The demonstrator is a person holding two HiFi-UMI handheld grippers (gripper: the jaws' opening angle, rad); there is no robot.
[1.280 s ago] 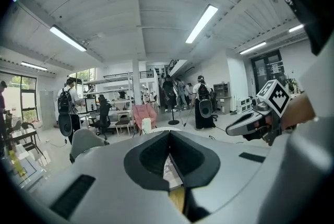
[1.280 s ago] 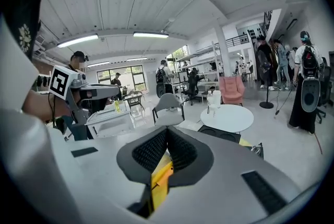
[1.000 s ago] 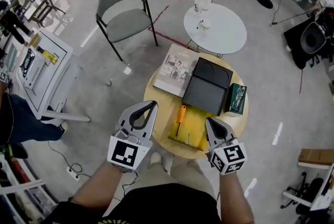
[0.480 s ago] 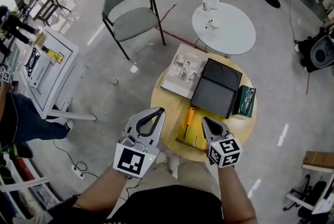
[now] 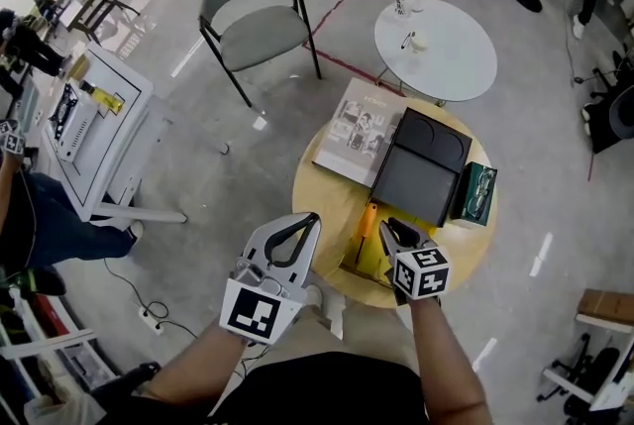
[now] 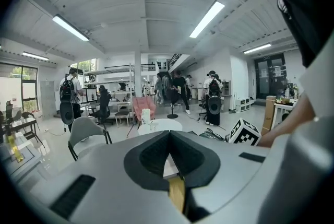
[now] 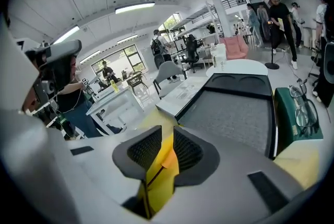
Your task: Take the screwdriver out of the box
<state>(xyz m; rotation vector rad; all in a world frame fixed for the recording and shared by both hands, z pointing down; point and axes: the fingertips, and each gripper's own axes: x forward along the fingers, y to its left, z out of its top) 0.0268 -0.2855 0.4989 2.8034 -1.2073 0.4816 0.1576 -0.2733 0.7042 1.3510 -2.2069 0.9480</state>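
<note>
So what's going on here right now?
A person holds a claw in each hand at a round wooden table. The right claw hangs just above the open yellow box; its jaws have just been opening, with nothing gripped yet. The orange screwdriver lies inside the box. The left claw is shut at the table's edge.

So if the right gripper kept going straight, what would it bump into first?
Most likely the orange screwdriver in the yellow box: both show through the gap between the right gripper's jaws, which have just been opening, holding nothing. Depth is unclear.
</note>
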